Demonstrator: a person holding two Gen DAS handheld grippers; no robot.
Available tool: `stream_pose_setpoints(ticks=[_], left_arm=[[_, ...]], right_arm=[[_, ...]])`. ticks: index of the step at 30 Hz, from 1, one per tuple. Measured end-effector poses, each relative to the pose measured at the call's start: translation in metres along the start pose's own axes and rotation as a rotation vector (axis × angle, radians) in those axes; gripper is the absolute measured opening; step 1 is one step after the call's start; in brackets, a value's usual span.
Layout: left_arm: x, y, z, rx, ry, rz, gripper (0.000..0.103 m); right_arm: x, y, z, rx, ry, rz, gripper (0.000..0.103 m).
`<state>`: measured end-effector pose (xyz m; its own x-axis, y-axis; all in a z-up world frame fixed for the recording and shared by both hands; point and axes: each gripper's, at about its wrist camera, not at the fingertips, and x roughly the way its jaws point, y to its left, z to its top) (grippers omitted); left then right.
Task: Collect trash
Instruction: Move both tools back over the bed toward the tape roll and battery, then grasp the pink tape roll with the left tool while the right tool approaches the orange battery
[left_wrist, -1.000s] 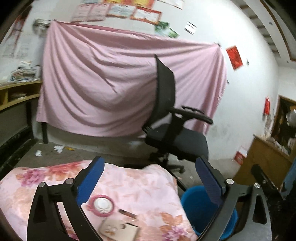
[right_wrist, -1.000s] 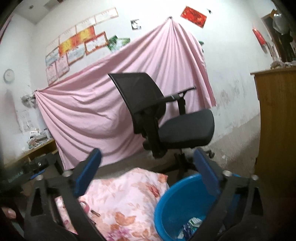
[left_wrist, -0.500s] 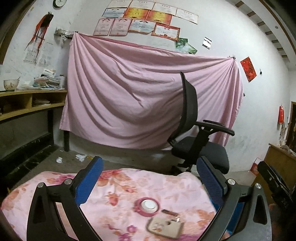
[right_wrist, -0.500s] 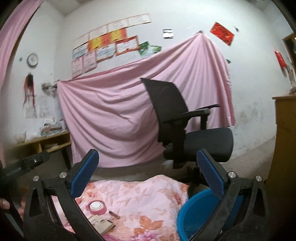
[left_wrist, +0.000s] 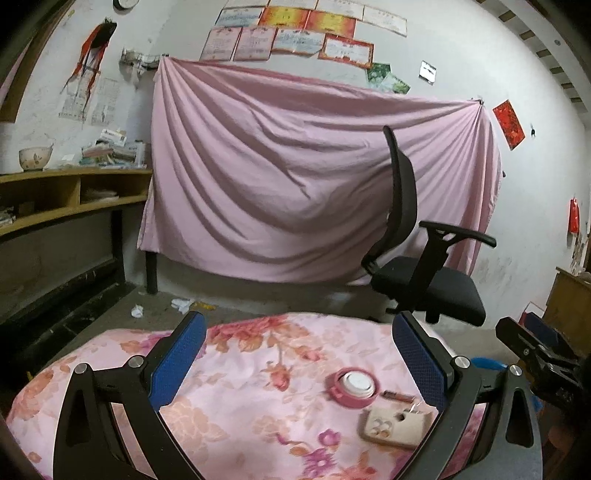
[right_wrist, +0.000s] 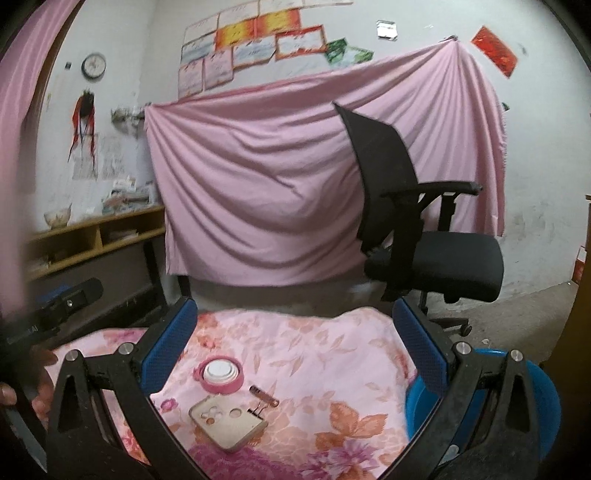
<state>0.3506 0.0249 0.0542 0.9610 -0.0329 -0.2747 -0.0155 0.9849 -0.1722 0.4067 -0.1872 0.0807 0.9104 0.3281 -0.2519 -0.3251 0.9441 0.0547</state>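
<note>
A table under a pink floral cloth (left_wrist: 236, 376) (right_wrist: 325, 354) holds a round pink lid with a white centre (left_wrist: 353, 386) (right_wrist: 220, 374), a thin copper-coloured stick (left_wrist: 398, 396) (right_wrist: 264, 396) and a flat beige case with round holes (left_wrist: 395, 426) (right_wrist: 226, 421). My left gripper (left_wrist: 299, 363) is open and empty above the cloth, left of these items. My right gripper (right_wrist: 295, 350) is open and empty above them. A blue tub (right_wrist: 517, 402) (left_wrist: 484, 363) stands off the table's right end.
A black office chair (left_wrist: 421, 258) (right_wrist: 417, 229) stands behind the table before a hanging pink sheet (left_wrist: 295, 177). A wooden shelf (left_wrist: 70, 195) runs along the left wall. White scraps (left_wrist: 181, 304) lie on the floor. A wooden cabinet (left_wrist: 569, 299) is at the right.
Both grippers have swung left and levelled out, away from the blue tub. The lid, stick and case now sit further right in the left view and between the right gripper's fingers.
</note>
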Motion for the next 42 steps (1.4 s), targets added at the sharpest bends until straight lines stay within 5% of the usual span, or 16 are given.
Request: stream_pose_setpoints(ticks=[15, 21, 38, 42], left_arm=[[0.05, 0.01, -0.032, 0.005, 0.247, 0.0, 0.099], [0.075, 0.004, -0.041, 0.025, 0.36, -0.013, 0.099], [0.111, -0.009, -0.049, 0.076, 0.48, -0.107, 0.098], [0.115, -0.015, -0.05, 0.092, 0.495, -0.124, 0.098]], right_arm=[[0.075, 0.005, -0.038, -0.032, 0.403, -0.021, 0.103], [0.101, 0.0, -0.054, -0.015, 0.561, 0.013, 0.088], [0.13, 0.019, -0.067, -0.081, 0.697, 0.094, 0.069], [0.128, 0.012, -0.067, -0.064, 0.695, 0.09, 0.048]])
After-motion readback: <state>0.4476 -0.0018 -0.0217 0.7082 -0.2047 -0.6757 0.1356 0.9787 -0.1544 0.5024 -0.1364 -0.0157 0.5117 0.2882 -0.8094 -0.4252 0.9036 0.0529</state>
